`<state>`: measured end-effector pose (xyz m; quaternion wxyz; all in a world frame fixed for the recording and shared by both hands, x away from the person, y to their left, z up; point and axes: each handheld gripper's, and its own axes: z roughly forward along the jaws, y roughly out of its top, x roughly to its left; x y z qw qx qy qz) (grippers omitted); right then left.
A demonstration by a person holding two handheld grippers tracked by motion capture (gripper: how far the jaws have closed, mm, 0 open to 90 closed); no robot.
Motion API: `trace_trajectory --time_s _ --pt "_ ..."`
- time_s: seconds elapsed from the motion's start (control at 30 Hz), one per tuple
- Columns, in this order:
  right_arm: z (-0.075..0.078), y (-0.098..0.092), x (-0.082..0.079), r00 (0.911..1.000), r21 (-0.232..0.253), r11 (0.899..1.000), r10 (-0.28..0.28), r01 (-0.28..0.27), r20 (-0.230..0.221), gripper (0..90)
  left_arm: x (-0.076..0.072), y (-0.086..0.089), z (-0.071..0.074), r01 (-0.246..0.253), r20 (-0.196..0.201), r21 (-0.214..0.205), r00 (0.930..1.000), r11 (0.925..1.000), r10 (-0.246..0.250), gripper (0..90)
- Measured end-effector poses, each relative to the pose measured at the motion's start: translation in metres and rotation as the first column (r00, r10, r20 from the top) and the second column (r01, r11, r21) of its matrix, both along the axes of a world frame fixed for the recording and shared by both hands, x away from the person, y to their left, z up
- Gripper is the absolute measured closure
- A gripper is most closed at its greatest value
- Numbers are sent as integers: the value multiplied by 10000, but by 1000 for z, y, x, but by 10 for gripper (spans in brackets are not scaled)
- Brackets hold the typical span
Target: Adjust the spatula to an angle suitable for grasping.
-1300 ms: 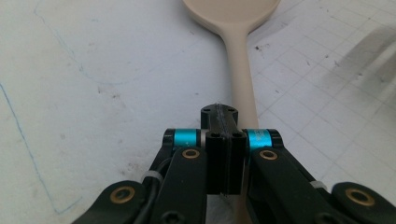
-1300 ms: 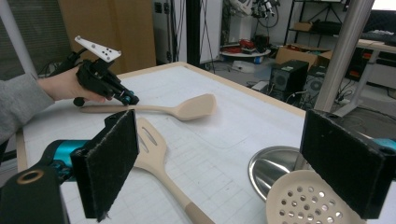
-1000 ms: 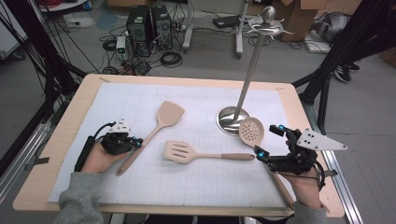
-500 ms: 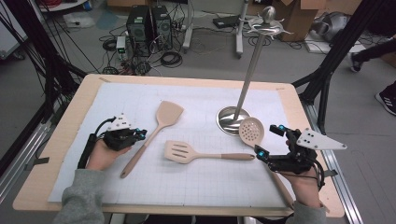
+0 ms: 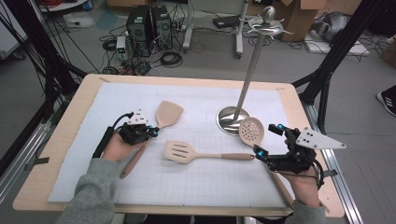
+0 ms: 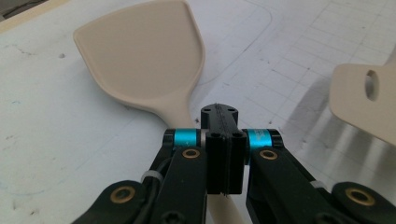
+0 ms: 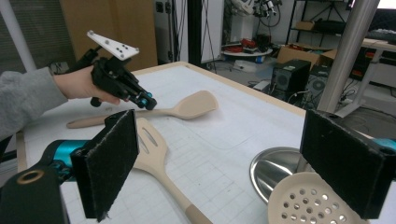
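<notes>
High view: three pale kitchen tools lie flat on the counter point(image 5: 84, 112) and none has been lifted. Nearest the work is the solid spatula point(image 5: 161, 122), lying aslant on the white gridded mat, its blade toward the far edge. The left claw point(image 5: 148, 133) sits right over its handle with jaws pressed together; the left gripper view shows them clenched upon each other above the handle, the blade point(image 6: 144, 56) just ahead, so nothing appears grasped. A slotted spatula point(image 5: 187, 152) lies near the middle, and a perforated skimmer point(image 5: 251, 131) rests beside the round base of the steel utensil stand point(image 5: 247, 74), whose top hooks hang bare. The right claw point(image 5: 267, 140) stands released, jaws wide apart around the skimmer's head without pressing it. By the look of things, the job has barely begun: a grip and a lift remain.
</notes>
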<state>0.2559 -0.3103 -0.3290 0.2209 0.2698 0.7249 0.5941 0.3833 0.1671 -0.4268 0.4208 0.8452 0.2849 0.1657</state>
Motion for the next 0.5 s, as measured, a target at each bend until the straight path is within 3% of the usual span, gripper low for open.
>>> trace_trajectory --time_s 0.07,0.1,0.27,0.4,0.47,0.5 --pt "0 -1 0 10000 44 10000 -12 12 -28 106 4 -4 -1 -14 -58 34 10000 10000 15 895" --pt "0 -1 0 10000 46 10000 -32 32 -25 106 6 -5 -2 7 -76 -138 10000 9999 -8 895" --pt "0 -2 0 10000 58 10000 -36 36 -22 106 12 -9 -8 81 -276 164 9996 9998 -76 895" --pt "-1 -1 1 10000 25 10000 -20 20 -1 107 16 -19 -8 17 -90 778 10000 9970 -10 895" --pt "-1 0 0 10000 25 10000 -17 18 -84 107 19 -22 -10 15 -146 858 9999 9963 -3 895" --pt "-1 0 0 10000 22 10000 9 -9 -70 107 21 -22 -14 -69 -160 1093 9998 9940 87 895"
